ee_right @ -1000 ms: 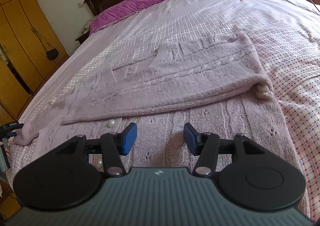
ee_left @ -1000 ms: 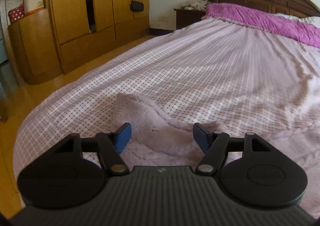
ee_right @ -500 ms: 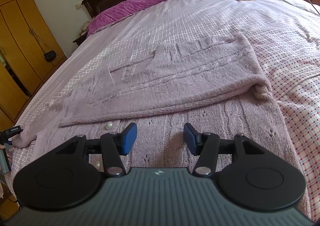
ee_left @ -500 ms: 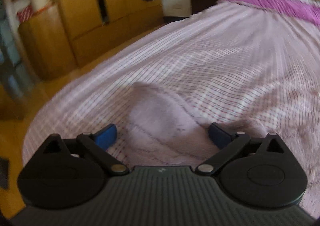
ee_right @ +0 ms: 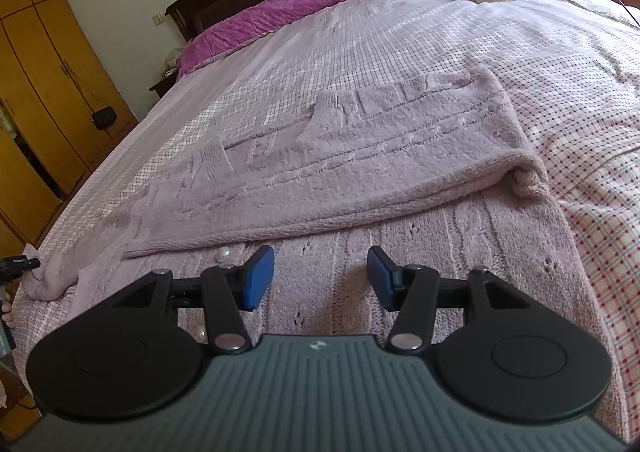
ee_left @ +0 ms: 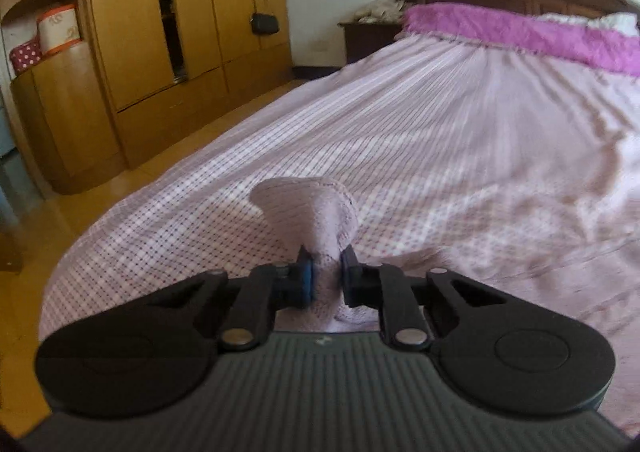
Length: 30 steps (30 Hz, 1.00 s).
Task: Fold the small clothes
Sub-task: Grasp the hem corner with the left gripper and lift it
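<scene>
Two grippers | left gripper [ee_left: 325,272] closed on sleeve [ee_left: 310,208], probably its cuff, raised for folding inward | right gripper [ee_right: 320,276] open, empty, held above sweater [ee_right: 360,156] spread on bed [ee_right: 560,52]

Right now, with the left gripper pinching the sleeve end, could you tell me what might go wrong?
1. The left gripper holds only a narrow bunch of the sleeve; the fluffy knit could slip out when pulled.
2. The right gripper hangs open above the cardigan, pinning nothing, so a pull on the sleeve might drag the folded half askew.
3. Pearl buttons lie near its fingertips and could snag.
</scene>
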### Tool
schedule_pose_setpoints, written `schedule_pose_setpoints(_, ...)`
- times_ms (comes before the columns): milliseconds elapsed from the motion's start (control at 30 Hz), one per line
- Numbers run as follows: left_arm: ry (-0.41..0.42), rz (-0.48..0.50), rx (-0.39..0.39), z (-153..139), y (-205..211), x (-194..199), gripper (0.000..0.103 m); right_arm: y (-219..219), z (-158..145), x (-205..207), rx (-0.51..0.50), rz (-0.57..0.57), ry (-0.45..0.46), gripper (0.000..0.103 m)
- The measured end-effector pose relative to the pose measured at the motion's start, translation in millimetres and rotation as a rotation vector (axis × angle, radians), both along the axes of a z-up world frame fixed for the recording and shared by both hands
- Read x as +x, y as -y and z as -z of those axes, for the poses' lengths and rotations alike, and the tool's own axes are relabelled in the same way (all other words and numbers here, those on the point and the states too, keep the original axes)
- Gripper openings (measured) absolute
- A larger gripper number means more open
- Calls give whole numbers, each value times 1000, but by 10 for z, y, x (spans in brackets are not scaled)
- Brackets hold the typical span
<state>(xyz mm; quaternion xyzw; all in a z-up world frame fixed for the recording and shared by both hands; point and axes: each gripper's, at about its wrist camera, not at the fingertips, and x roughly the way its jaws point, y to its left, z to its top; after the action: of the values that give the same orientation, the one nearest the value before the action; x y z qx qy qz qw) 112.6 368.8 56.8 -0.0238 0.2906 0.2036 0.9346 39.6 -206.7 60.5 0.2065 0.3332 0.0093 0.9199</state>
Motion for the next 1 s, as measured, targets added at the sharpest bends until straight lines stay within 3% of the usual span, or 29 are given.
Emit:
schedule_pose_setpoints(233,94,68,-164,-323,297,-250,16,2,24,-4,11,-1,3,60)
schedule_pose_setpoints(467,124,137,-278,-477,798,-343,16,50,25,-14,18,4,9,60)
schedule_pose_setpoints(633,148,204,-257,-513,1277,-407,16,98,-18,-69,33,14,34,60)
schedule_pose_setpoints(1000,204,351,-296,-729,2083,-446,16,208,-67,-198,79,26,75,60)
